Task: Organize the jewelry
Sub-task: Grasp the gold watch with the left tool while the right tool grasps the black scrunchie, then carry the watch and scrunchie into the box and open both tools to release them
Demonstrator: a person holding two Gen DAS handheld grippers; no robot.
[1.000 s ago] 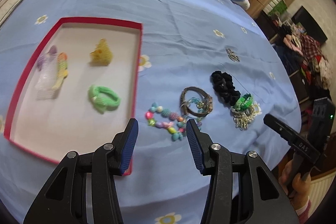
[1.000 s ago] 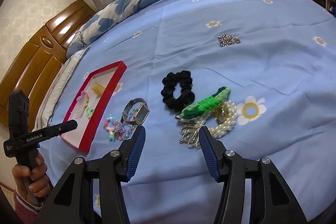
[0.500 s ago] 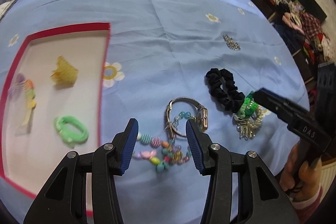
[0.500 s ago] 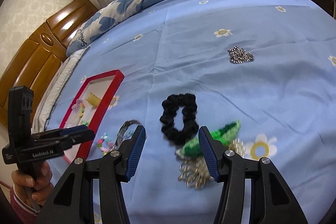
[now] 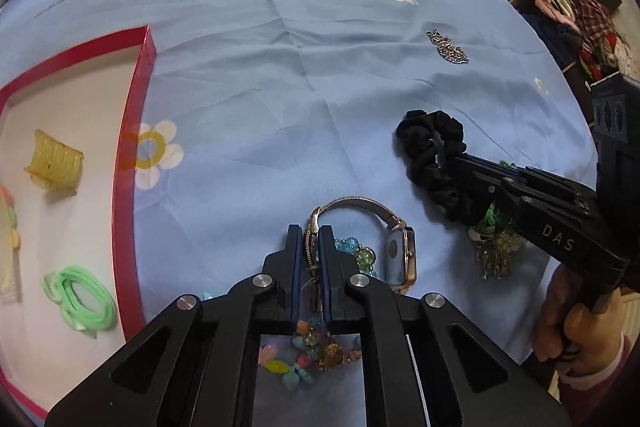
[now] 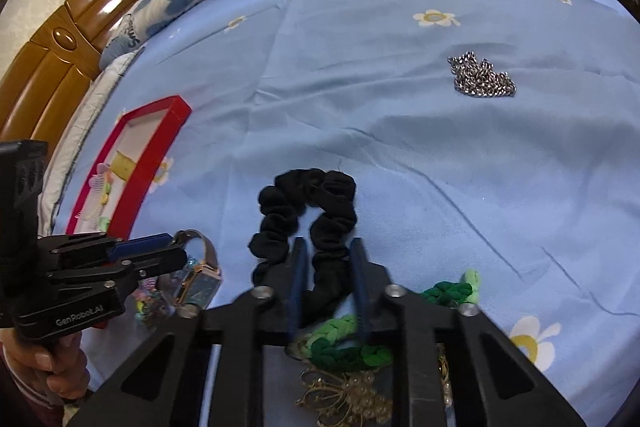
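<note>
left gripper (image 5: 309,247) jaws just clamped on watch (image 5: 394,251) band, thin, slippery | right gripper (image 6: 328,263) jaws just pinched scrunchie (image 6: 308,219), soft, squishy

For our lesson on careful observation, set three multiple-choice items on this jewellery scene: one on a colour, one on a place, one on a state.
1. What colour is the rim of the tray?
A green
B red
C black

2. Where does the silver chain lie?
A inside the tray
B alone on the sheet
C on a pillow

3. How is the left gripper?
A open and empty
B shut on the band of the watch
C shut on the silver chain

Key:
1 B, the tray's wall is bright red.
2 B, bare blue cloth surrounds the chain.
3 B, its jaws have just been closing and the pads pinch the metal band.
</note>
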